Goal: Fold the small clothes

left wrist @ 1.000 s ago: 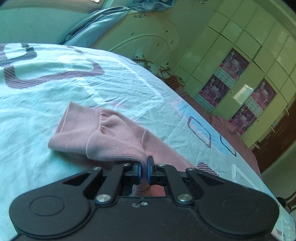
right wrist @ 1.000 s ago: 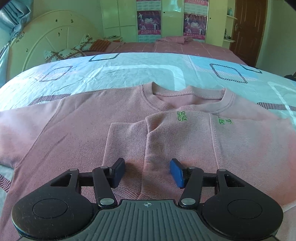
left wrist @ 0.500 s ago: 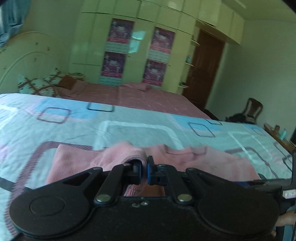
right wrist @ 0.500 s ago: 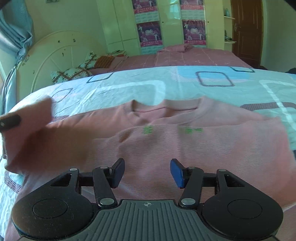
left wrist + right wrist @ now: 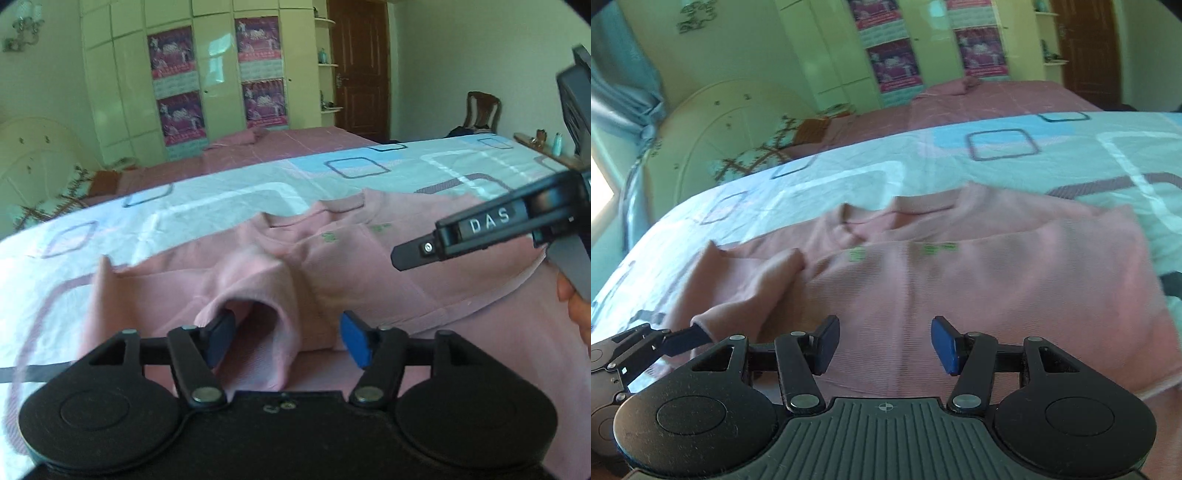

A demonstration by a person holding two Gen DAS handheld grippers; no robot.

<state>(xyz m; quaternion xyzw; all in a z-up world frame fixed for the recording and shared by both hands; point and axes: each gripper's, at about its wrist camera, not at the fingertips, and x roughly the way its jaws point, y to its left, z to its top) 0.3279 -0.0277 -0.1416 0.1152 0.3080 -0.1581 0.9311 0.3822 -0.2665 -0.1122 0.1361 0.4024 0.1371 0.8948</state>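
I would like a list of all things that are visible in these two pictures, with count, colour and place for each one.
sweater: one, pink with small green marks, flat on the bed, one sleeve folded over the body
bed cover: one, pale blue and white with square shapes, under the sweater
pink sheet: one, on the far part of the bed
headboard: one, cream, at the left
wardrobe: one, pale green, back wall
posters: four, purple, on the wardrobe doors
door: one, brown, right of the wardrobe
chair: one, brown, by the right wall
curtain: one, blue, far left
left tool: open, around the sleeve end
right tool: open, above the sweater
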